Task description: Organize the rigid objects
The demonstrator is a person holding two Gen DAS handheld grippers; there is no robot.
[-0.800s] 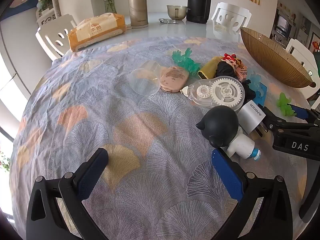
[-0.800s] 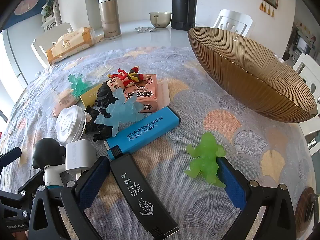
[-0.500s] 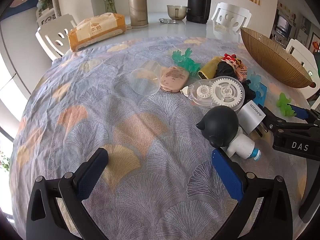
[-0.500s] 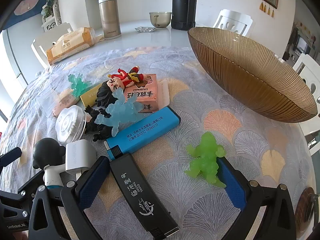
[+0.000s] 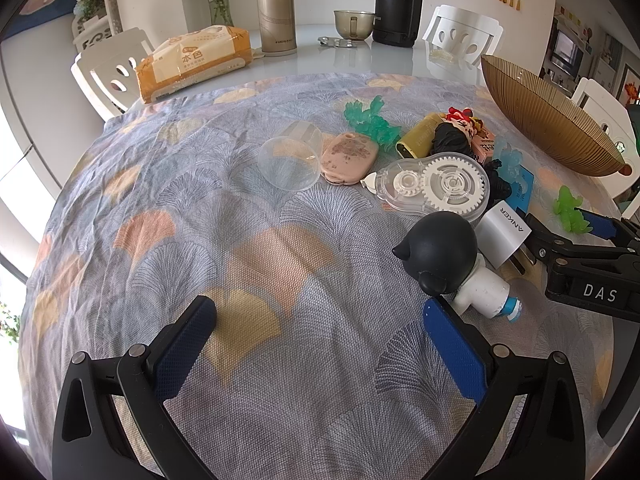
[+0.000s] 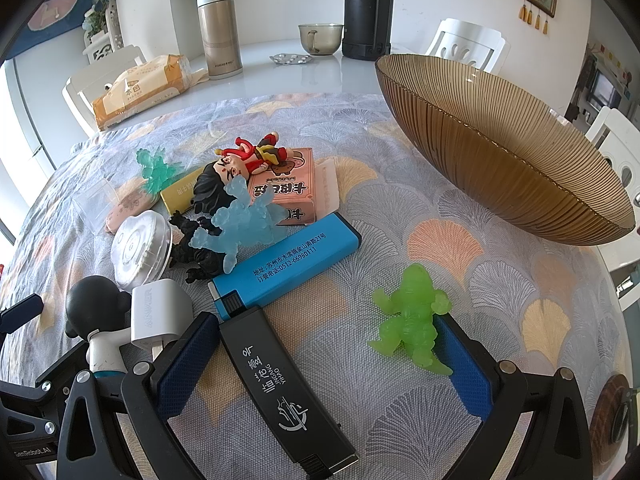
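Small objects lie in a pile on the patterned tablecloth [image 5: 200, 216]. My left gripper [image 5: 320, 316] is open over bare cloth, with a black-headed figurine [image 5: 448, 264] just beyond its right finger. A white charger [image 5: 502, 232], a tape dispenser [image 5: 436, 188] and a clear cup [image 5: 290, 160] lie farther off. My right gripper [image 6: 324, 336] is open, low over the cloth. A black lighter [image 6: 280, 384] and a green toy monster [image 6: 412, 316] lie between its fingers, untouched. A blue lighter [image 6: 288, 264], a pale blue monster [image 6: 244, 224] and a pink box [image 6: 288, 192] lie beyond.
A large amber glass bowl [image 6: 500, 152] stands at the right on the cloth. At the back of the table are a tissue pack [image 5: 192, 60], a steel flask [image 5: 276, 12], a black flask [image 5: 398, 0] and a glass mug [image 6: 320, 38]. White chairs [image 5: 112, 72] surround the table.
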